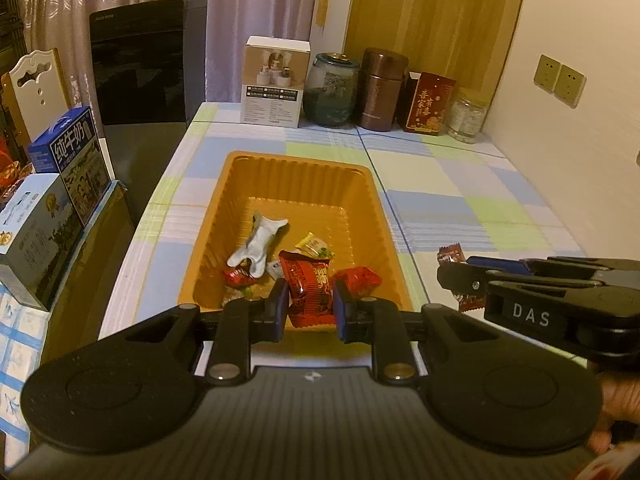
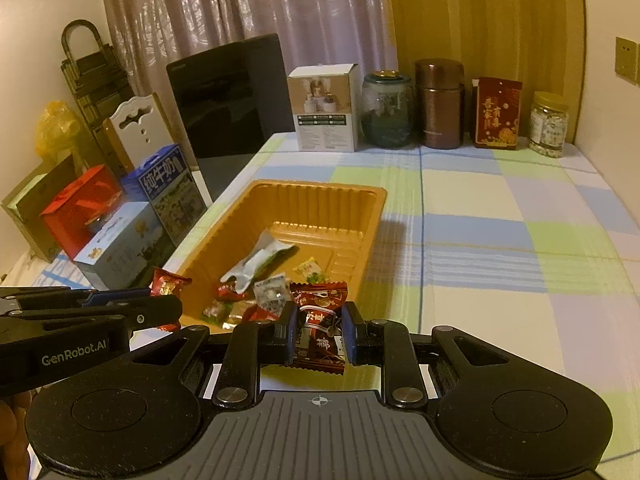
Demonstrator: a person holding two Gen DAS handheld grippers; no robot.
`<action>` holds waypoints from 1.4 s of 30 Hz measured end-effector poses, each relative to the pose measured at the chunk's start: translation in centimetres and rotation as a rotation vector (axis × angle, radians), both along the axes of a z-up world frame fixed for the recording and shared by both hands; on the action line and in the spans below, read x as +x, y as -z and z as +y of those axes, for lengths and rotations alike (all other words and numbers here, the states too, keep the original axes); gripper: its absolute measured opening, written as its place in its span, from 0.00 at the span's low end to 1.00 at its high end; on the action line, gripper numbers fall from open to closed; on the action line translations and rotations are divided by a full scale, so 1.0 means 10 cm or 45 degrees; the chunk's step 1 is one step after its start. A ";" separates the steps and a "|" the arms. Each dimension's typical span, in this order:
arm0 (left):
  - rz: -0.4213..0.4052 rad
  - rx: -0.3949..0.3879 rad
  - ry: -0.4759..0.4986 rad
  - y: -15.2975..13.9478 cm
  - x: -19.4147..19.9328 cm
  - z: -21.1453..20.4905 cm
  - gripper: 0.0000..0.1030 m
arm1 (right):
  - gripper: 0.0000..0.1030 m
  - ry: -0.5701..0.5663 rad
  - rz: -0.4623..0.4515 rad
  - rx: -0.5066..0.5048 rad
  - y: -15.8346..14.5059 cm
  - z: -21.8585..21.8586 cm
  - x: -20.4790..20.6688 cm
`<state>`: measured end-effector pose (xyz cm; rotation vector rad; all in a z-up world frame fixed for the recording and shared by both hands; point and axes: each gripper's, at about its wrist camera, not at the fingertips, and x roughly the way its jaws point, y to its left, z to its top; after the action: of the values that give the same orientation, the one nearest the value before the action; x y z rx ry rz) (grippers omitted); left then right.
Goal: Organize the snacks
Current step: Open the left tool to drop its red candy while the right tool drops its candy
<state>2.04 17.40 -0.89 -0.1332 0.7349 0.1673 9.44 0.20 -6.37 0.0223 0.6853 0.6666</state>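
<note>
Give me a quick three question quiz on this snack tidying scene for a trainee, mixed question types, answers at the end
1. True or false: the left gripper is empty.
2. What does the right gripper hold? A) a glass jar B) a dark brown snack packet C) a milk carton
3. Fill in: the loose snacks already sorted lie in the orange ____.

Key: 1 false, it is shut on a red snack packet. 2 B. 3 tray.

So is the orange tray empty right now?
No, the orange tray already holds several wrapped snacks, including a white wrapper and a yellow candy.
</note>
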 end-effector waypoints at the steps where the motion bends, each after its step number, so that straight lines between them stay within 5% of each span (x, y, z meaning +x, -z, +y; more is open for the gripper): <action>1: 0.001 -0.001 0.000 0.01 0.03 0.03 0.20 | 0.23 -0.003 -0.001 0.000 0.00 0.04 0.02; 35: 0.084 -0.015 0.036 0.51 1.19 0.66 0.20 | 0.23 0.016 0.120 -0.012 0.41 0.66 1.15; 42: 0.082 0.015 0.038 0.50 1.23 0.68 0.31 | 0.23 0.024 0.133 -0.001 0.43 0.64 1.18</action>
<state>14.33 24.18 -5.89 -0.1061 0.7999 0.1483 21.25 6.65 -10.71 0.0630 0.7853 0.6503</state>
